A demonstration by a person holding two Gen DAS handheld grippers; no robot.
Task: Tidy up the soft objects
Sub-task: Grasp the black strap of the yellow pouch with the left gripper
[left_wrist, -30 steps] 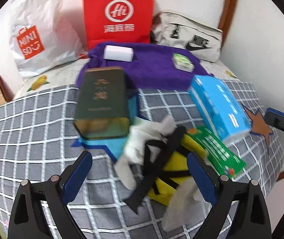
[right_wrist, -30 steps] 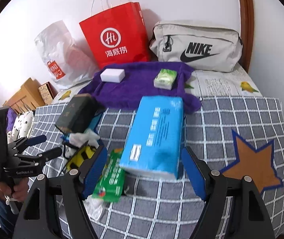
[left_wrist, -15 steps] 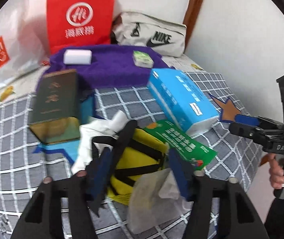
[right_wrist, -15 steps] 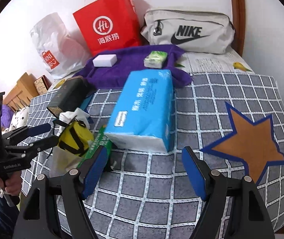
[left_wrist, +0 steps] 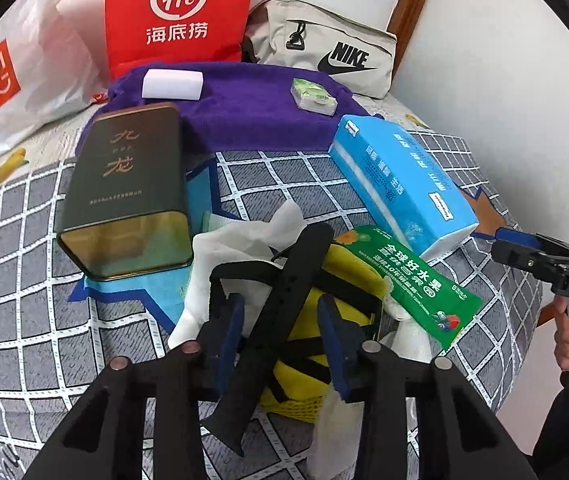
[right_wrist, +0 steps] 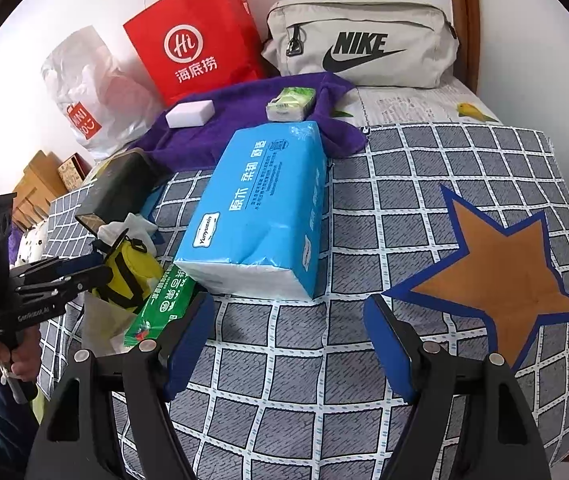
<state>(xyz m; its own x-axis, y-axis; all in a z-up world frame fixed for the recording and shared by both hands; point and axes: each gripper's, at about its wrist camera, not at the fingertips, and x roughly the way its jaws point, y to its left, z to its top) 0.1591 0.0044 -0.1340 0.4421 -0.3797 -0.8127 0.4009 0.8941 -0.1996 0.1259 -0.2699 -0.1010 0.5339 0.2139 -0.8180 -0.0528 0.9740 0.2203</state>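
Note:
A yellow pouch (left_wrist: 348, 280) with black straps (left_wrist: 284, 304) lies on crumpled white tissue (left_wrist: 244, 240) on the checked bedspread. My left gripper (left_wrist: 282, 320) is closing around it, its blue pads touching the pouch's sides. From the right wrist view the same gripper (right_wrist: 92, 272) nips the pouch (right_wrist: 140, 264) at its tips. A green flat pack (left_wrist: 412, 280) leans on the pouch. My right gripper (right_wrist: 288, 336) stands open over bare bedspread, just short of the blue tissue pack (right_wrist: 260, 208). Behind that pack, a purple towel (left_wrist: 252, 116) carries a white block (left_wrist: 172, 85) and a small green pack (left_wrist: 314, 96).
A dark green tin (left_wrist: 128, 188) lies left of the pouch. A red paper bag (left_wrist: 176, 12), a white plastic bag (left_wrist: 8, 68) and a beige Nike bag (right_wrist: 364, 52) line the wall. A brown star patch (right_wrist: 496, 276) marks the bedspread on the right.
The left gripper's jaws went from wide open to narrow around the yellow pouch while it dipped closer. The right gripper sank toward the bedspread, its jaws unchanged.

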